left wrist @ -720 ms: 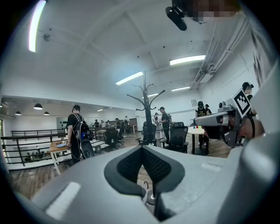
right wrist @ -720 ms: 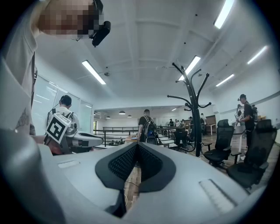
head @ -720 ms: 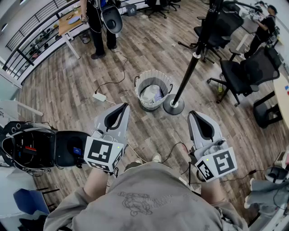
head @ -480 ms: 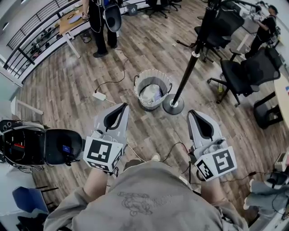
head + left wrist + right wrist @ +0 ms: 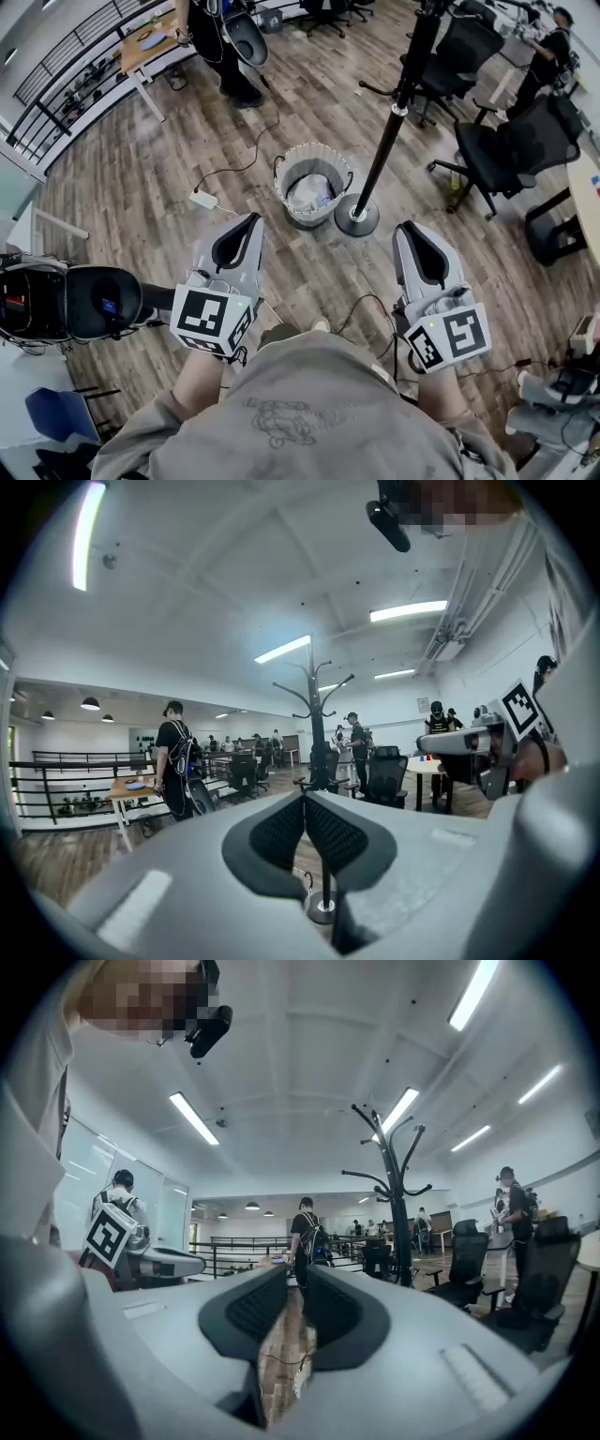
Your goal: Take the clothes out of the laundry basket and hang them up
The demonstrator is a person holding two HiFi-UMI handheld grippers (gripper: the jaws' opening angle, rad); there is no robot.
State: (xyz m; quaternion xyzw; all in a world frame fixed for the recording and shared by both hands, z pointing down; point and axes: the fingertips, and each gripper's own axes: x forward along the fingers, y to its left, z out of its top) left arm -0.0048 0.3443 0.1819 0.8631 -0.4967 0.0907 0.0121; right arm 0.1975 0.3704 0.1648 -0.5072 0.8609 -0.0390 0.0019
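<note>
A round grey laundry basket stands on the wood floor ahead of me, with pale clothes bunched inside. Just right of it rises a black coat stand on a round base; its bare hooks show in the left gripper view and the right gripper view. My left gripper hovers short of the basket, shut and empty, pads touching. My right gripper hangs near the stand's base, jaws drawn together to a thin slit, nothing held.
Black office chairs crowd the right side. A person stands at the back by a wooden table. A white power strip and cables lie on the floor. Black equipment sits at the left.
Both grippers have hardly moved. The person at the back has shifted to the right. The black equipment at the left has slid further left in the view.
</note>
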